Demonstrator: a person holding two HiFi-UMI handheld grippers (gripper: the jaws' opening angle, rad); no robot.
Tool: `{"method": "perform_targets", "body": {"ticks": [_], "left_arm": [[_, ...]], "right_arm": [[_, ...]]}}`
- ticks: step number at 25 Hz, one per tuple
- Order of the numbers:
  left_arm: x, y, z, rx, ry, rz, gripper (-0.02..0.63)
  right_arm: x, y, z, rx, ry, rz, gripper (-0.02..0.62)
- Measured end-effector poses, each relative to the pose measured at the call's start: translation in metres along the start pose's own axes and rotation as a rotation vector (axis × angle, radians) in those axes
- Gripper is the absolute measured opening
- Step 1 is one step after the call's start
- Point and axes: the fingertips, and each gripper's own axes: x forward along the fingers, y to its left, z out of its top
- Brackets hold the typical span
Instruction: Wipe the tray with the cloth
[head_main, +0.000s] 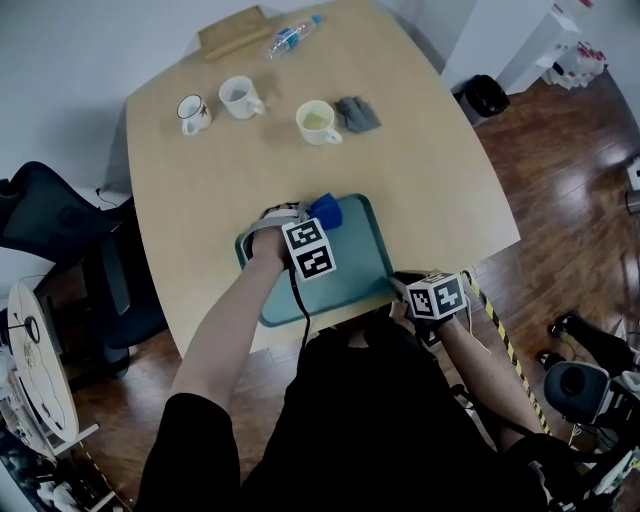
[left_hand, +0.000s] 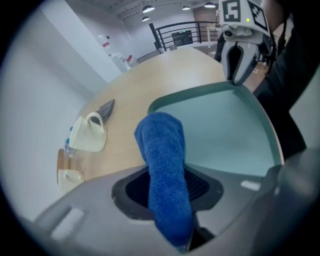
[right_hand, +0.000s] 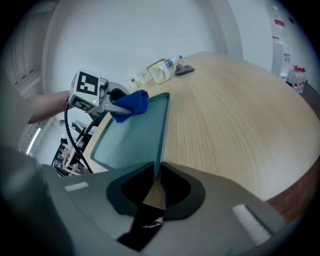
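Observation:
A teal tray (head_main: 350, 275) lies at the near edge of the wooden table. My left gripper (head_main: 312, 212) hovers over the tray's far left part, shut on a blue cloth (head_main: 325, 208) that sticks out past its jaws. In the left gripper view the blue cloth (left_hand: 165, 165) runs up between the jaws over the tray (left_hand: 225, 135). My right gripper (head_main: 398, 290) is shut on the tray's near right rim (right_hand: 159, 159), and the rim sits pinched between its pads. From the right gripper view the left gripper (right_hand: 116, 106) and the cloth (right_hand: 131, 104) show above the tray's far end.
Farther back on the table stand a pale green cup (head_main: 317, 122), a white mug (head_main: 240, 97), a patterned mug (head_main: 194, 113), a grey folded cloth (head_main: 357, 114), a plastic bottle (head_main: 290, 36) and a wooden board (head_main: 233, 31). An office chair (head_main: 60, 235) stands left of the table.

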Motion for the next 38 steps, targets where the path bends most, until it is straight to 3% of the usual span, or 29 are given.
{"method": "perform_targets", "body": {"ticks": [4,11,17,22,28,31,35,38], "left_arm": [[-0.011,-0.041,0.002,-0.009,-0.047,-0.038,0.141],[-0.042,-0.15,0.013,0.079,-0.091,-0.166,0.141],[-0.056,-0.19,0.01,0.079,-0.117,-0.272,0.138],[-0.045,-0.153,-0.007,0.034,-0.117,-0.281,0.143],[-0.022,-0.049,-0.051,-0.058,-0.022,-0.132,0.147],[-0.015,-0.014,-0.065,-0.045,0.023,-0.046,0.147],[-0.014,-0.014,-0.062,-0.011,0.043,-0.027,0.144],[-0.018,-0.031,-0.058,-0.043,0.022,-0.037,0.143]], "right_arm": [[0.003,-0.002,0.001,-0.008,0.012,-0.007,0.048],[0.0,-0.002,-0.003,-0.025,0.05,-0.023,0.049],[0.005,-0.001,-0.004,-0.039,0.089,-0.036,0.049],[0.008,0.003,-0.001,-0.044,0.082,-0.037,0.048],[0.005,0.004,0.003,-0.023,0.036,-0.026,0.048],[0.004,0.003,0.005,-0.012,0.014,-0.018,0.044],[0.002,0.0,0.004,0.008,0.001,-0.01,0.044],[0.003,-0.002,0.001,0.011,0.007,-0.012,0.044]]}}
